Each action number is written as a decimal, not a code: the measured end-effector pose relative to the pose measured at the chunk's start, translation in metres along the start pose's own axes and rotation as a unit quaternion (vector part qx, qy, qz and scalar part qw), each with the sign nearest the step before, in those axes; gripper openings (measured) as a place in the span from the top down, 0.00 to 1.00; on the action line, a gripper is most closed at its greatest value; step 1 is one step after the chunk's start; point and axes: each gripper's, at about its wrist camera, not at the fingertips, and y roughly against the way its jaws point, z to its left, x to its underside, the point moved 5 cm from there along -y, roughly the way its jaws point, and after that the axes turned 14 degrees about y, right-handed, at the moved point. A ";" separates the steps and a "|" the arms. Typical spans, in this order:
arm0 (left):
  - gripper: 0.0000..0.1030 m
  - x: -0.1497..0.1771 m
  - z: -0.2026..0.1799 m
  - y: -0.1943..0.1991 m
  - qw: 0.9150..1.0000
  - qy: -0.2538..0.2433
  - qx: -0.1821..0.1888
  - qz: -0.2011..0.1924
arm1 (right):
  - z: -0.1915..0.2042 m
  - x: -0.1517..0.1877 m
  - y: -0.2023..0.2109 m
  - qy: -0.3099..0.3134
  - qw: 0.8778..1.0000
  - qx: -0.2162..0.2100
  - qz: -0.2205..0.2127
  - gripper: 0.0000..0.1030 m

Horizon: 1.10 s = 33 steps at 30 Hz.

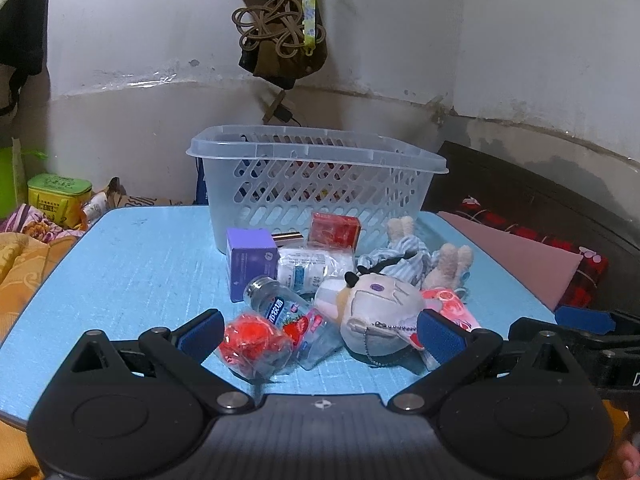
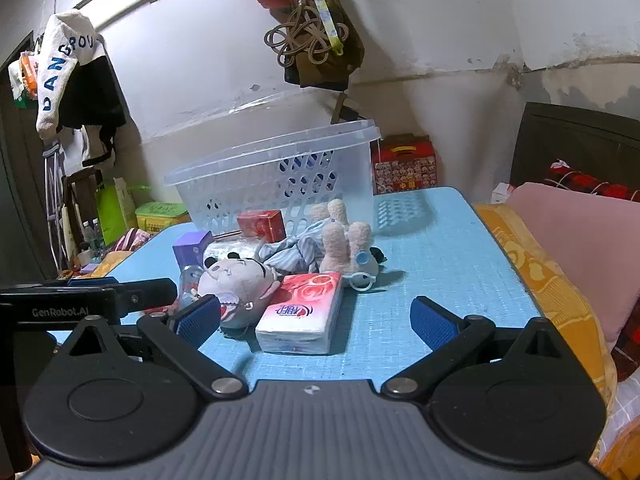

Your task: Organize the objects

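Pile of small stuff sits mid-table on the blue table [image 1: 120,264], just in front of the clear basket [image 1: 316,184], which stands at the far edge w/ its open top up. So anything picked goes up, fwd and over the rim.

Left gripper [image 1: 322,330]: jaws spread wide, holding nothing. Straight ahead betw. its fingers lie the red mesh ball [image 1: 250,338] by the left pad and the grey plush toy [image 1: 380,312] by the right pad; small bottle [image 1: 280,306] lies on its side between them, cap pointing away and left. Can't tell if pads touch anything.

Right gripper [image 2: 316,320]: also spread wide, empty. Tissue pack [image 2: 302,312] lies flat right betw. its fingers, closer to the left one, long axis running away from the camera, roughly along the fingers. Looks the easiest first grab; right hand is nearer to it. Purple box [image 1: 250,262] and red box [image 1: 334,230] sit further back, just beside the basket wall.
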 end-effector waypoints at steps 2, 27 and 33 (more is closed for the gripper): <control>0.00 -0.001 0.000 0.000 1.000 0.001 0.001 -0.001 | -0.001 -0.001 0.000 -0.001 1.000 -0.001 -0.001 0.00; 0.00 -0.011 0.010 0.007 0.999 0.012 -0.017 -0.036 | -0.005 0.006 -0.008 0.010 1.000 0.009 0.000 0.00; 0.00 -0.019 0.020 0.017 0.997 0.032 -0.031 -0.057 | -0.005 0.002 -0.015 0.008 1.000 0.002 0.002 0.00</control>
